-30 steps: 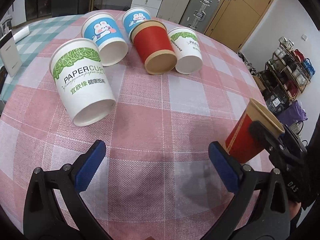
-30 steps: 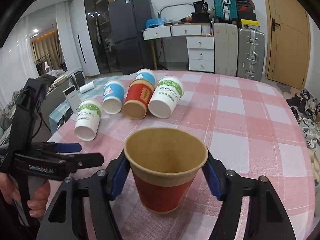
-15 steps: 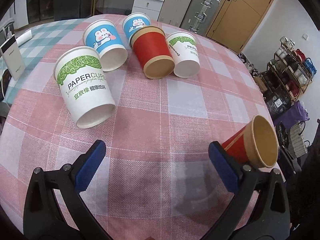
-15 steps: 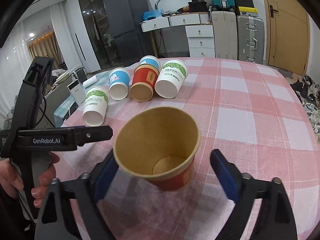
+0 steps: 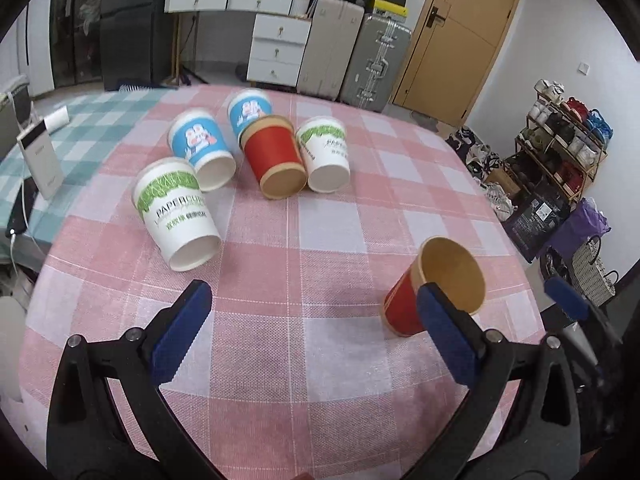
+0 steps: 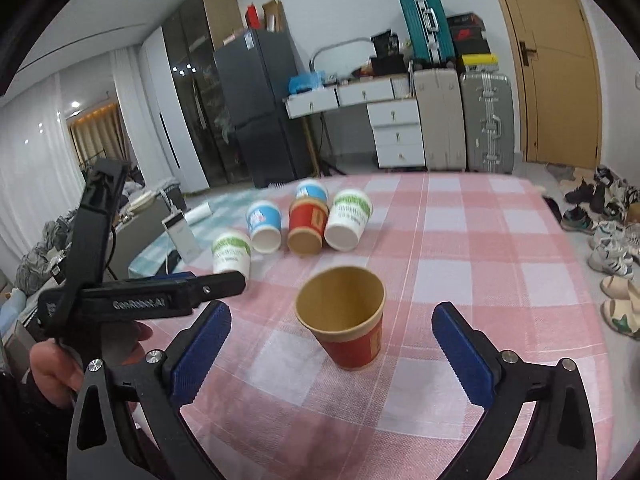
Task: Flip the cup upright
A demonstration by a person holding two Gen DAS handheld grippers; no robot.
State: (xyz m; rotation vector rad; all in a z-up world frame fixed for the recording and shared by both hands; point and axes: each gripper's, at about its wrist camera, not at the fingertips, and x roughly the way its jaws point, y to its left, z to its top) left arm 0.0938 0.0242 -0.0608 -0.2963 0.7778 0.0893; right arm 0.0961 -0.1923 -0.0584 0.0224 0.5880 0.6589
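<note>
One red paper cup with a kraft-brown rim and lining (image 6: 344,318) is seen standing on the pink-checked bench (image 6: 460,276), mouth up, its long axis vertical and its base on the cloth. The right gripper (image 6: 332,350) is spread wide, its blue-padded fingers (image 6: 460,344) well clear at either side of the cup, nothing held. The left gripper (image 5: 312,332) is likewise released and empty; in its view the cup appears at 3 o'clock. Five other paper cups (image 5: 276,158) lie on their sides at 12 o'clock, mouths toward the cameras. This flip is judged done; a straight retreat is advised so that the light cup is not clipped and toppled.
</note>
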